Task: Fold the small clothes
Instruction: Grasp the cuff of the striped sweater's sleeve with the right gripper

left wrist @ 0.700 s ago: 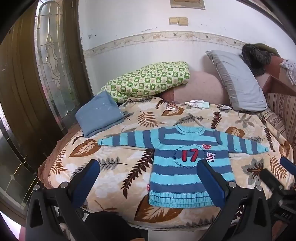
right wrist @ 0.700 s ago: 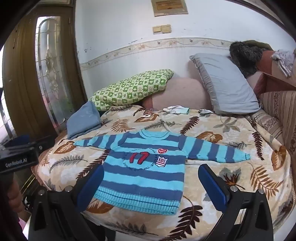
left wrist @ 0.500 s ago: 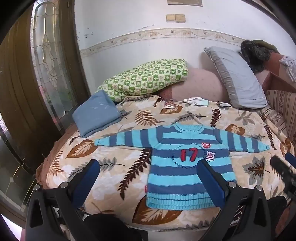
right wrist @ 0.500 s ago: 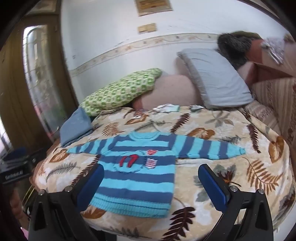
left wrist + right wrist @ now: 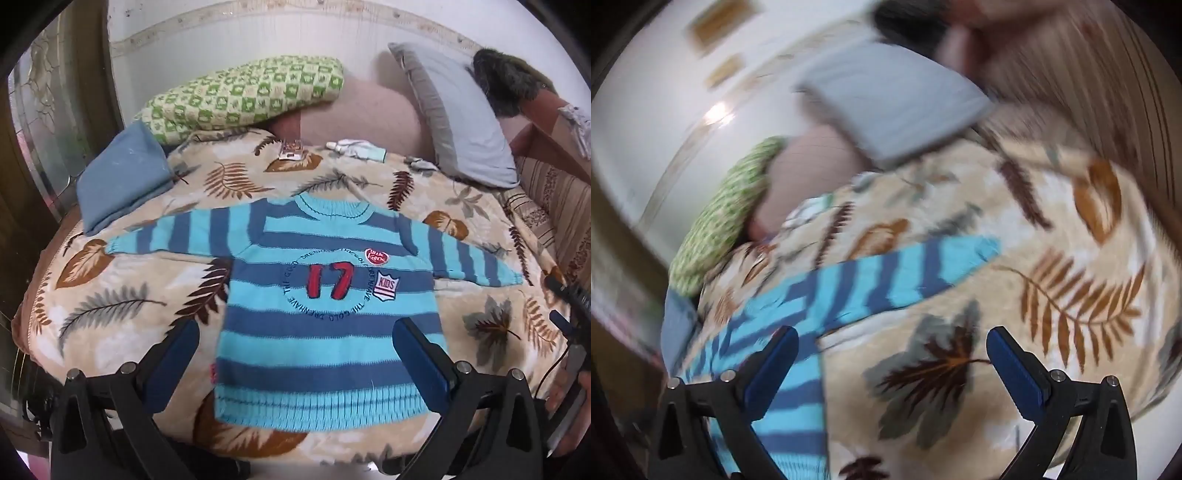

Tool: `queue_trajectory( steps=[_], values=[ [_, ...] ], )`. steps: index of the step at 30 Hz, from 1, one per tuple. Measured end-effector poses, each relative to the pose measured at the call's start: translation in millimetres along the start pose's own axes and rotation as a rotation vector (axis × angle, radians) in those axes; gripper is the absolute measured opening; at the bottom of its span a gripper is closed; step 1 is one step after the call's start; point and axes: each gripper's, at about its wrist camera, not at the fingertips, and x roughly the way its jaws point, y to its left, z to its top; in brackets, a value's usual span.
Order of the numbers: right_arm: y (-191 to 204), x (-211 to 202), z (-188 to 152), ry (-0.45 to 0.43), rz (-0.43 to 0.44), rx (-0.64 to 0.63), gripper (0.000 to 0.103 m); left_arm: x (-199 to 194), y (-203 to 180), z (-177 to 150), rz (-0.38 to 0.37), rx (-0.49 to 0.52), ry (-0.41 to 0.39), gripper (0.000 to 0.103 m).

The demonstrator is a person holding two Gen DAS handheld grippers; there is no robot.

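Since 0.7 s ago, both grippers have closed in on the bed (image 5: 122, 325); the right wrist view, now motion-blurred, has swung toward the right sleeve. Striped sweater (image 5: 325, 314) lies flat, front up, sleeves spread, hem at the bed's near edge. Left gripper (image 5: 295, 365), jaws wide and empty, hovers over the hem. Right gripper (image 5: 892, 369), jaws wide and empty, hangs above the leaf-print blanket (image 5: 1052, 295) just beside the sleeve (image 5: 905, 273).
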Motion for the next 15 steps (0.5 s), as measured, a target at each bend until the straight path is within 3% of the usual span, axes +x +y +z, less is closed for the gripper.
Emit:
queue_trajectory(
  steps=[5,7,10,15],
  values=[
    [-64,53,28,0.027,0.142,0.327,0.101,25,-13,11,0.008,0.036,0.007,0.103],
    [-78,79,36,0.046,0.184,0.438,0.091,35,-16,13,0.011,0.047,-0.002,0.103],
    [-92,109,39,0.08,0.188,0.522,0.079,50,-20,19,-0.003,0.058,-0.01,0.103],
    [-96,139,45,0.114,0.173,0.534,0.075,73,-25,37,0.015,0.062,-0.059,0.103]
  ],
)
